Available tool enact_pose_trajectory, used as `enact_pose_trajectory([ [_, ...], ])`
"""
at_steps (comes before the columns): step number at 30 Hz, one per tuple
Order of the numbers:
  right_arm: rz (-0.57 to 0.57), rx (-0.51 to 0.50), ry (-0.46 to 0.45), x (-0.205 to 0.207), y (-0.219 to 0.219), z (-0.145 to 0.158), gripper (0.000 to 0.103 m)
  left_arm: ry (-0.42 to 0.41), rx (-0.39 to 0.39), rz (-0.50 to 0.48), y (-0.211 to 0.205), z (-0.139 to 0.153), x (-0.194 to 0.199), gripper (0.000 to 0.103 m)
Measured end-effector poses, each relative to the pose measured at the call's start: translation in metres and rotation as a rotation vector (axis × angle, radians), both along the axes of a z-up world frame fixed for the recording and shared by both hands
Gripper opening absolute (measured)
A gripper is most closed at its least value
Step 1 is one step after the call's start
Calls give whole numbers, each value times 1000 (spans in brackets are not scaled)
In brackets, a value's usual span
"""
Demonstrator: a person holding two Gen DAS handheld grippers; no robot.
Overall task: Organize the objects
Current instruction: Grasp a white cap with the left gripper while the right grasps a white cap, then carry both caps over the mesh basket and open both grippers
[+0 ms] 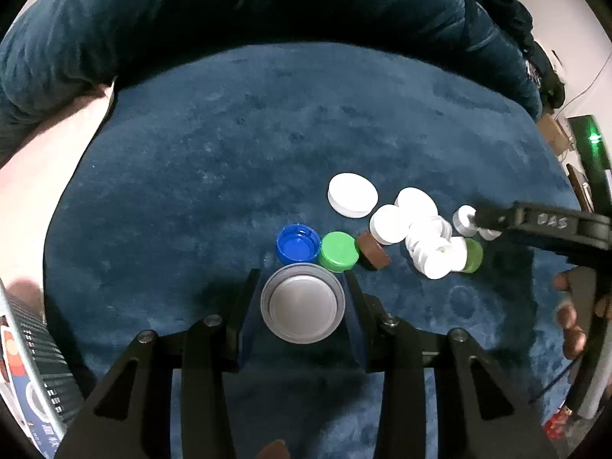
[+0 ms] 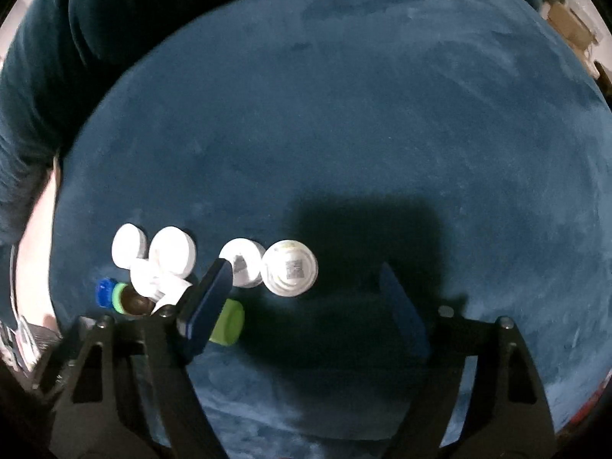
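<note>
Your left gripper [image 1: 302, 279] has its jaws set around a large grey lid [image 1: 303, 308], a smooth round disc with a finely ribbed rim; whether the pads actually press its sides cannot be told. Just beyond it lie an upturned blue screw cap [image 1: 298, 243], its threaded hollow showing, a matte green cap [image 1: 338, 251] touching it, and a brown cap [image 1: 371, 250] tipped on edge. Further right sits a heap of white caps [image 1: 428, 244], some flat and smooth, some ridged, with a broad white lid [image 1: 352, 195] apart at the back and a second green cap [image 1: 473, 255] at the heap's far side.

Your right gripper [image 2: 306, 287] has its jaws spread wide with nothing between them. Only the right wrist view shows the printed label on a ridged white cap [image 2: 290, 267] and its plain white neighbour [image 2: 241, 262], touching each other near the left finger. Only the left wrist view shows the grey lid.

Everything rests on a plush dark blue cushion [image 1: 229, 153] with a soft, mottled nap, backed by a padded bolster [image 1: 191, 11] of the same fabric. A green indicator light [image 1: 594, 138] glows at the room's right edge.
</note>
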State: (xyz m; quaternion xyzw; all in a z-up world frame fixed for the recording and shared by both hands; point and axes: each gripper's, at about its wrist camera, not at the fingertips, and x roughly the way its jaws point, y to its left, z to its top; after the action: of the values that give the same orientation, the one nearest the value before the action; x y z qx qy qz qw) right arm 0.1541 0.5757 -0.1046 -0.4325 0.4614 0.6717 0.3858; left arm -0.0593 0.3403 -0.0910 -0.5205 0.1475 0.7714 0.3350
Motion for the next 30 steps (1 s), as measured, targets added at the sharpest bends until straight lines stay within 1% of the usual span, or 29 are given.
enact_pose_trajectory([
  [2, 40, -2, -16, -7, -1, -1, 79, -1, 5, -7, -1, 4, 1, 41],
  [3, 49, 4, -22, -9, -1, -1, 71, 0, 6, -10, -1, 6, 2, 41],
  [4, 61, 13, -31, -11, -1, -2, 60, 0, 7, -13, -2, 7, 2, 41],
  [5, 75, 12, -33, -12, -1, -3, 55, -1, 9, -13, -2, 9, 2, 41],
  [7, 87, 3, -10, -11, -2, -3, 34, -6, 13, -10, -4, 11, 1, 41],
  [8, 88, 2, -11, -9, -2, -2, 32, -7, 16, -5, -5, 14, 1, 41],
  [12, 78, -24, 29, 0, -2, 3, 32, -22, 31, 20, -14, 24, -1, 41],
  [15, 61, -20, 47, 6, -10, 13, 32, -35, 50, 38, -25, 34, -1, 41],
  [20, 75, 22, 118, 5, -32, 46, 32, -38, 92, 85, -52, 56, -3, 41],
  [22, 109, 43, 158, -3, -47, 64, 32, -46, 110, 111, -66, 65, -7, 41],
  [25, 163, 53, 213, -25, -63, 86, 32, -35, 127, 175, -93, 84, -13, 41],
  [26, 169, 50, 238, -32, -70, 94, 32, -21, 127, 204, -105, 91, -16, 41],
  [28, 230, 55, 298, -54, -94, 113, 32, 12, 132, 265, -134, 105, -20, 42],
  [30, 277, 57, 350, -76, -111, 127, 32, 33, 132, 323, -162, 113, -23, 42],
])
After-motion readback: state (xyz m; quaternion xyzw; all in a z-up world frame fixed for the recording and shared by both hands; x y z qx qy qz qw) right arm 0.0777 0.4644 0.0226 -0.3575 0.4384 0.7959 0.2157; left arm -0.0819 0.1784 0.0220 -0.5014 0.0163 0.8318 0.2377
